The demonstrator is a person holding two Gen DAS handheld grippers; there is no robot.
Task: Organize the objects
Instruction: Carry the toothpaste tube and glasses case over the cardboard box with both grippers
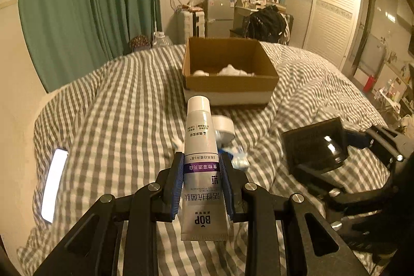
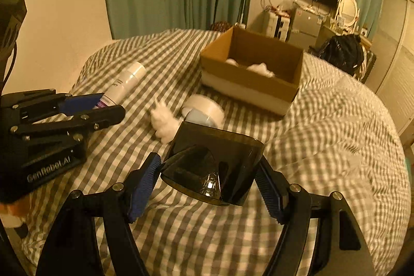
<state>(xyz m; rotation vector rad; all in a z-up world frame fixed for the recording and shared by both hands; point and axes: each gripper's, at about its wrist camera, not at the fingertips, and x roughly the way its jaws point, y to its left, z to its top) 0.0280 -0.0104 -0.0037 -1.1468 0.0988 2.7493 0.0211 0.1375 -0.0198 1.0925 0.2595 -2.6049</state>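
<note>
Left tool (image 1: 201, 183) pinches the toothpaste tube (image 1: 199, 146) mid-body, cap pointing ahead, raised over the checked bed (image 1: 124, 100). Right tool (image 2: 207, 185) clamps a glossy black container (image 2: 214, 162) by its slanted sides, and that's the worry: slick, tapered walls could squirt free. The cardboard box (image 2: 258, 84) waits ahead, tape roll (image 2: 204, 110) and cotton wad (image 2: 163, 123) lying between, so a low carry might clip them.

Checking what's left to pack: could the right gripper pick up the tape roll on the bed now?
Probably not: the right gripper is shut on a dark container, so its jaws are full. The tape roll itself lies uncovered on the bed.
</note>
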